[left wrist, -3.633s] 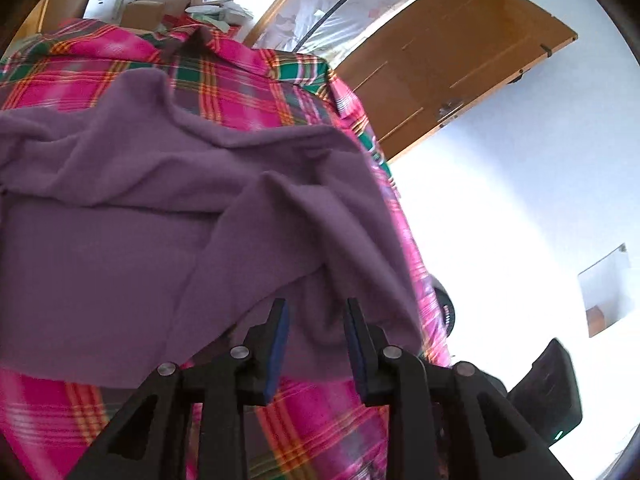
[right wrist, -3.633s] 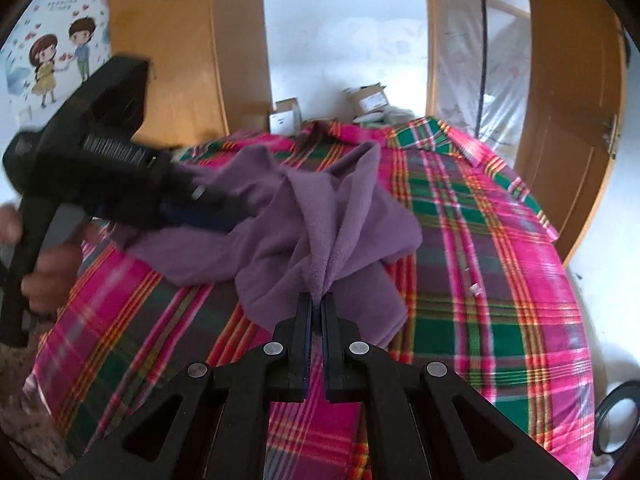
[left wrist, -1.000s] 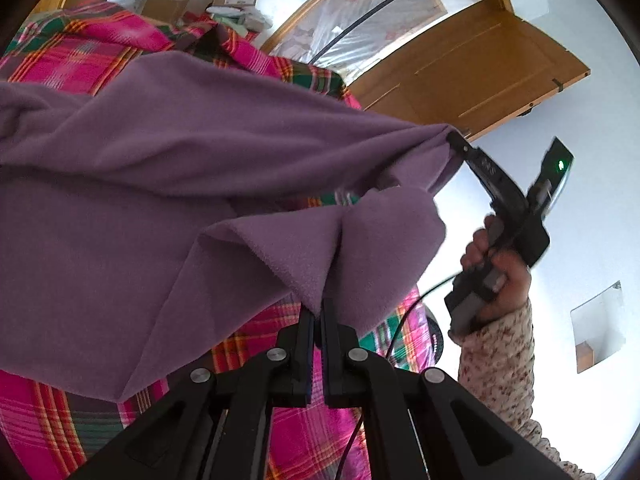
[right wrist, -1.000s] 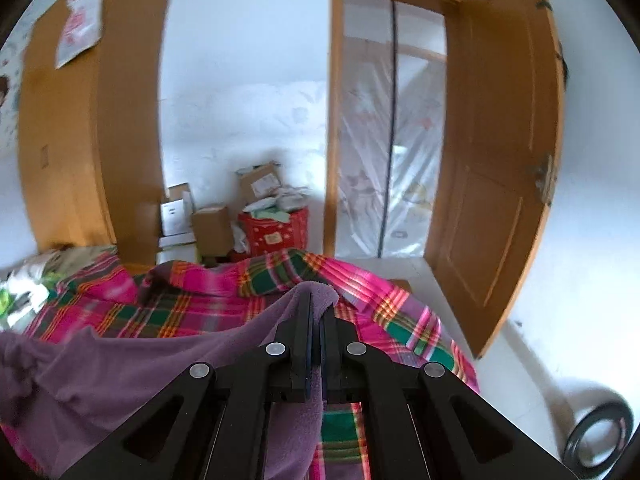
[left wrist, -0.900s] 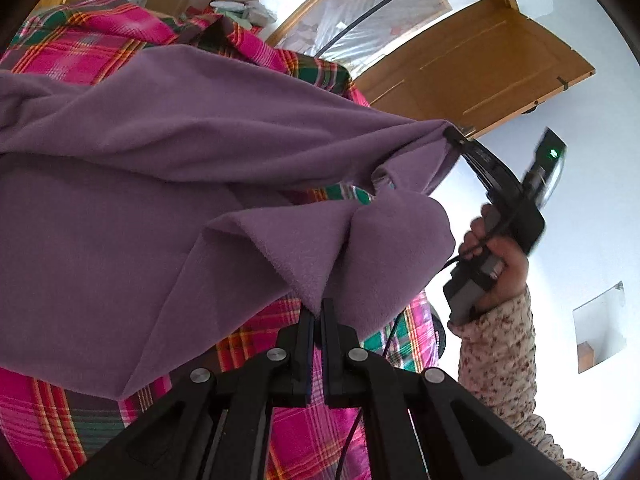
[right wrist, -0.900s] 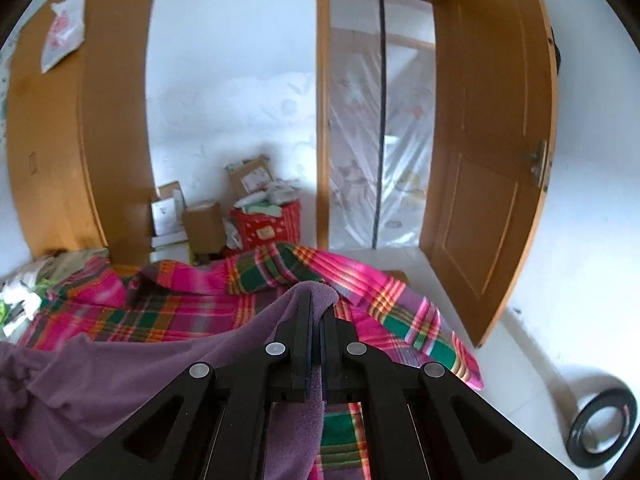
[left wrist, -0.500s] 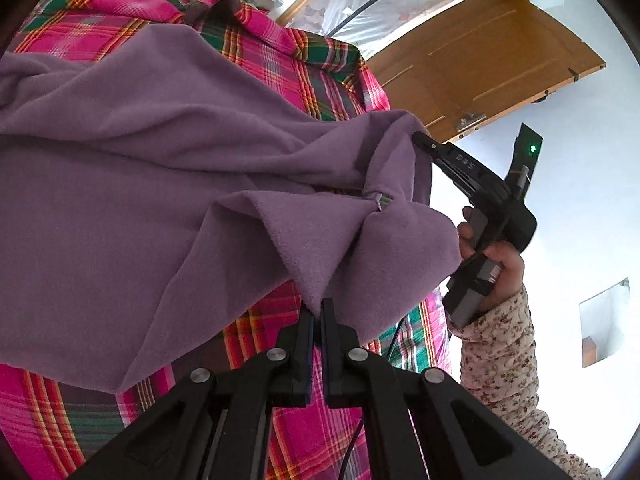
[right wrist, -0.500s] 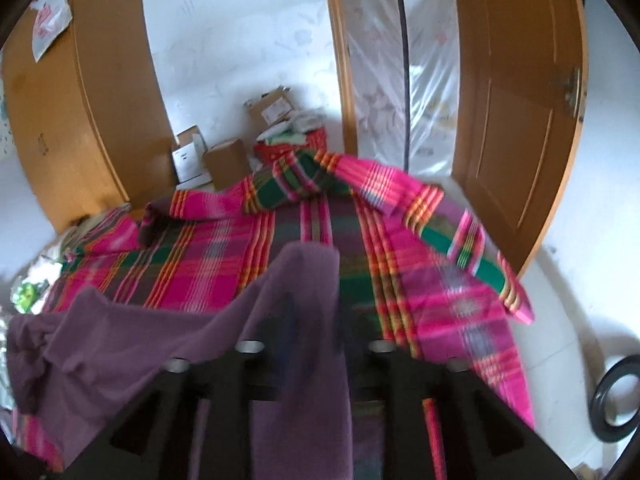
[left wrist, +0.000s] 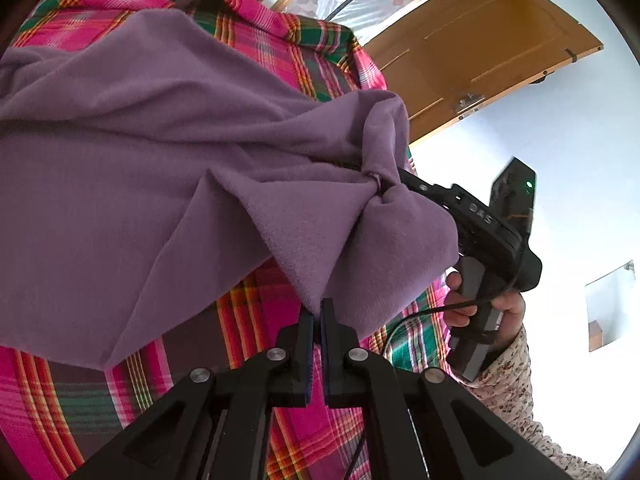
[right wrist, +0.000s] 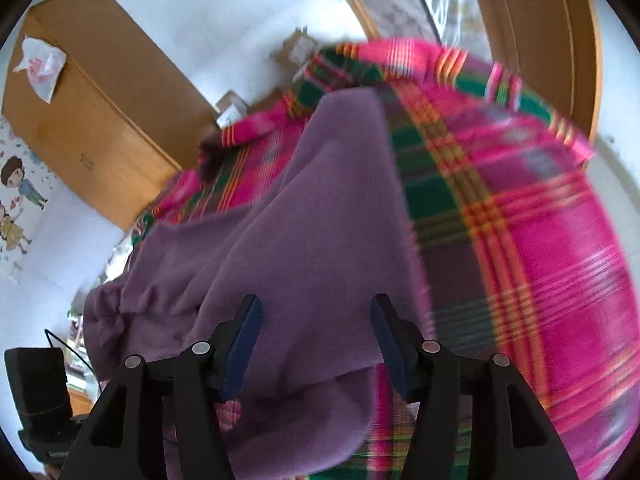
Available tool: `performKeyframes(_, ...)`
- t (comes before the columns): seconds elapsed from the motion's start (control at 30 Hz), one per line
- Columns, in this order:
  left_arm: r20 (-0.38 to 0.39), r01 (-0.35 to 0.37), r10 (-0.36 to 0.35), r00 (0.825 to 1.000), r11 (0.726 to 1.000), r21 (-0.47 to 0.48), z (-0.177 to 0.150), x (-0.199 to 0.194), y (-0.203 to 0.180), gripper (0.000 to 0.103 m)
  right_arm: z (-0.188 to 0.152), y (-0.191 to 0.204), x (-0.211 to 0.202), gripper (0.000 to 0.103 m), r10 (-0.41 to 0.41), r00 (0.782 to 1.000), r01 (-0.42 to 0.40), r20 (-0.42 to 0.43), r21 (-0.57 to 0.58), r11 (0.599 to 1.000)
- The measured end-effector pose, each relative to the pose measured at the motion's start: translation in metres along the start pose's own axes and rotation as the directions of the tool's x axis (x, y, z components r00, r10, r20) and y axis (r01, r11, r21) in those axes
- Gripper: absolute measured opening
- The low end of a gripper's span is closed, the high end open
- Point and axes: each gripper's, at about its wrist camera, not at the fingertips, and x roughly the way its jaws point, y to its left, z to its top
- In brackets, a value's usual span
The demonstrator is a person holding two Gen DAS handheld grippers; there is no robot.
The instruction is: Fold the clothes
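Left wrist view shows the left gripper point(left wrist: 319, 312) at 6 o'clock, its two fingers pressed together on a pointed fold of the purple garment point(left wrist: 160, 152). This garment fills most of the picture from 9 o'clock to the centre and hangs a little above the plaid bed cover point(left wrist: 248, 364), which is pink, green and brown and shows at 12 o'clock and again below the cloth at 7 o'clock. At 3 o'clock the right gripper point(left wrist: 404, 178) reaches in, with its tips hidden in a bunched knot of the same garment. A hand point(left wrist: 486, 308) in a flowered sleeve point(left wrist: 516, 380) holds its handle at 4 o'clock. A wooden door point(left wrist: 480, 52) stands at 1 o'clock.

Right wrist view is somewhat blurred. The right gripper point(right wrist: 314, 336) sits at 6 o'clock with its fingers wide apart, and the purple garment point(right wrist: 320, 220) lies between and behind them without being pinched. The cloth runs from 12 o'clock down to 7 o'clock over the plaid bed cover point(right wrist: 532, 220), which covers the side from 1 to 4 o'clock. A wooden wardrobe point(right wrist: 92, 104) stands at 10 o'clock, and a white plastic bag point(right wrist: 40, 66) hangs on it. A cartoon wall sticker point(right wrist: 18, 200) is at 9 o'clock.
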Motion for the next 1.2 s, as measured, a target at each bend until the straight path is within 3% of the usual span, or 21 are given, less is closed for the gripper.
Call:
performKeyframes(0.07, -0.003, 0.0, 0.0, 1.0, 1.0, 0.0, 0.0, 0.0, 0.0, 0.003, -0.001, 0.002, 0.009, 0.058, -0.002, 1.0, 0.002, -0.013, 0.002, 1.0)
performKeyframes(0.1, -0.005, 0.0, 0.0, 1.0, 1.0, 0.001, -0.001, -0.001, 0.0, 0.003, -0.002, 0.004, 0.013, 0.049, -0.004, 1.0, 0.004, -0.019, 0.003, 1.0)
performKeyframes(0.13, -0.008, -0.001, 0.001, 1.0, 1.0, 0.004, -0.001, -0.001, 0.0, 0.003, -0.003, 0.005, 0.018, 0.038, -0.005, 1.0, 0.005, -0.026, 0.004, 1.0)
performKeyframes(0.17, -0.011, -0.003, 0.003, 1.0, 1.0, 0.005, -0.001, -0.001, 0.0, 0.003, -0.003, 0.006, 0.022, 0.009, -0.006, 0.999, 0.006, -0.032, 0.005, 1.0)
performKeyframes(0.2, -0.013, -0.003, 0.003, 1.0, 1.0, 0.005, -0.001, 0.0, 0.0, 0.003, -0.002, 0.008, 0.025, 0.003, -0.022, 0.999, 0.022, -0.032, -0.001, 1.0)
performKeyframes(0.3, -0.02, -0.004, 0.004, 1.0, 1.0, 0.006, -0.002, 0.002, 0.001, 0.003, 0.006, 0.009, 0.02, 0.001, -0.071, 0.997, 0.072, 0.006, -0.018, 0.997)
performKeyframes(0.43, -0.028, -0.004, 0.004, 1.0, 1.0, 0.008, -0.003, 0.005, 0.001, 0.003, 0.017, 0.007, 0.011, 0.001, -0.108, 0.993, 0.109, 0.056, -0.024, 0.994)
performKeyframes(0.57, -0.037, -0.004, 0.005, 0.999, 1.0, 0.01, -0.004, 0.008, 0.002, 0.003, 0.02, -0.006, 0.002, 0.008, -0.024, 0.999, 0.023, 0.038, 0.033, 0.999)
performKeyframes(0.67, -0.043, -0.005, 0.005, 0.999, 1.0, 0.011, -0.005, 0.01, 0.002, 0.003, 0.009, -0.01, -0.002, 0.04, 0.016, 1.0, -0.017, 0.011, 0.048, 0.999)
performKeyframes(0.9, -0.057, -0.011, 0.012, 0.998, 1.0, 0.023, -0.005, 0.016, 0.0, 0.003, -0.009, 0.018, -0.005, 0.059, 0.144, 0.989, -0.144, -0.044, -0.016, 0.989)
performKeyframes(1.0, -0.061, -0.014, 0.016, 0.998, 0.999, 0.033, 0.0, 0.024, -0.003, 0.003, -0.015, 0.031, 0.007, 0.06, 0.166, 0.981, -0.17, -0.101, -0.028, 0.985)
performKeyframes(1.13, -0.067, -0.02, 0.023, 0.998, 0.999, 0.042, -0.001, 0.028, -0.005, 0.003, -0.023, 0.035, 0.022, 0.06, 0.1, 0.99, -0.104, -0.101, -0.03, 0.994)
performKeyframes(1.17, -0.068, -0.021, 0.024, 0.997, 0.999, 0.043, -0.002, 0.028, -0.005, 0.003, -0.023, 0.031, 0.021, 0.057, 0.107, 0.99, -0.108, -0.092, -0.005, 0.994)
performKeyframes(1.2, -0.07, -0.022, 0.025, 0.997, 0.999, 0.043, -0.002, 0.028, -0.005, 0.003, -0.021, 0.027, 0.021, 0.045, 0.107, 0.99, -0.106, -0.086, 0.019, 0.994)
